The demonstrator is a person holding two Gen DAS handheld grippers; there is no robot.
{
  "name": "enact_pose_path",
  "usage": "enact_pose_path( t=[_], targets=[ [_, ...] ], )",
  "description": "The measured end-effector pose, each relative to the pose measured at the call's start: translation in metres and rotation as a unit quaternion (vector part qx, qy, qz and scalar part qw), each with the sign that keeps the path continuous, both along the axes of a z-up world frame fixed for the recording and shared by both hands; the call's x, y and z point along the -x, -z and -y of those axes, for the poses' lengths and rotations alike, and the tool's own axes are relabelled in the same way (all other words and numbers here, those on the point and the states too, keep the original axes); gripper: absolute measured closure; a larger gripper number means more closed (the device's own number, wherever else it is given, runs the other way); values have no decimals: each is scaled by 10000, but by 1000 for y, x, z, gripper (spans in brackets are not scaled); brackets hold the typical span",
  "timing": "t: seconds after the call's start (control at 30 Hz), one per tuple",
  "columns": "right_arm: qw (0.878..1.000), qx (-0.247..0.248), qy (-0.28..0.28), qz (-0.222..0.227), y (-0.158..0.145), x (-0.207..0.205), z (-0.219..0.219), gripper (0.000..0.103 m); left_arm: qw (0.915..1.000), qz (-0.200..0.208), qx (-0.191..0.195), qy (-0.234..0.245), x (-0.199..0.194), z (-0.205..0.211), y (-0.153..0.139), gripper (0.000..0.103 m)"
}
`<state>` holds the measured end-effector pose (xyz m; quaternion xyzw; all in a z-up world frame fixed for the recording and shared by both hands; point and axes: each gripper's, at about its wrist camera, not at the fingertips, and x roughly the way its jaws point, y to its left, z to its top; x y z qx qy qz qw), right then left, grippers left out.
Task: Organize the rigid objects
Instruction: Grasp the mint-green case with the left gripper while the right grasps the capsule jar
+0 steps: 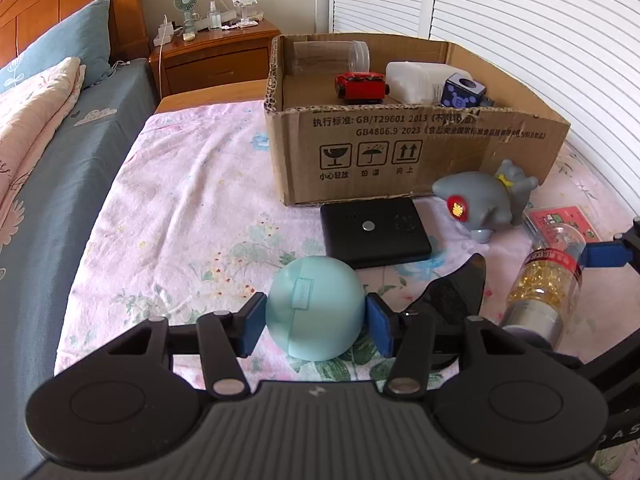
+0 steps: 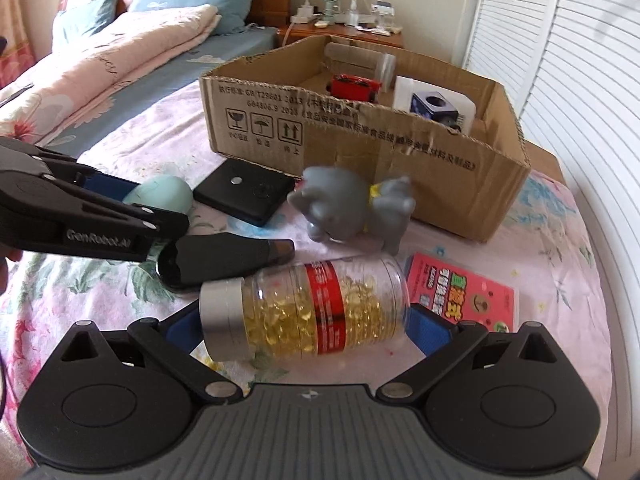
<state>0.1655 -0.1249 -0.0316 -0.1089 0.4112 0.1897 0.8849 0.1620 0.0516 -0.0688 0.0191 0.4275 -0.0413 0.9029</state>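
My left gripper [image 1: 316, 318] is shut on a pale teal egg-shaped case [image 1: 316, 308], just above the floral sheet; the case also shows in the right wrist view [image 2: 160, 198]. My right gripper [image 2: 304, 324] is shut on a clear bottle of yellow capsules [image 2: 304, 312], held lengthwise from silver cap to base; the bottle also shows in the left wrist view [image 1: 544, 284]. The cardboard box [image 1: 416, 152] stands beyond and holds a red toy car [image 1: 360, 86], a white container [image 1: 420, 80], a blue cube [image 1: 464, 90] and a clear jar [image 1: 328, 56].
On the sheet lie a black power bank [image 1: 374, 232], a grey toy figure [image 1: 480, 200], a black curved device [image 2: 224, 260] and a red card pack [image 2: 460, 292]. A nightstand [image 1: 216, 52] stands behind the box. Pillows and quilt lie left. Shutter doors stand right.
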Motion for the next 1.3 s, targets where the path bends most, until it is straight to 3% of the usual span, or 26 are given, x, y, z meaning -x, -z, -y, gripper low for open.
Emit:
enact_pose_path(
  t=[0.3,0.37,0.77,1.0,1.3],
  targets=[
    [9990,230,-339,160,-5,1,-6,1,9997,-30,-72,249,-1,-1,-1,51],
    [9986,280,-407,161,-8,1,-7,5,9993,-45,-110,363,-1,-2,-2,51],
    [9976,425,-535,-77,-17,8,-6,5,9940,-172,-199,1061,1,-10,-14,51],
    [9979,390,-510,-113,-33,12,1,5,9888,-207,-203,1466,4,-10,-34,51],
    [9987,153,-444,173,-66,10,13,5,9838,137,-136,1785,-10,-6,-84,51]
  ],
)
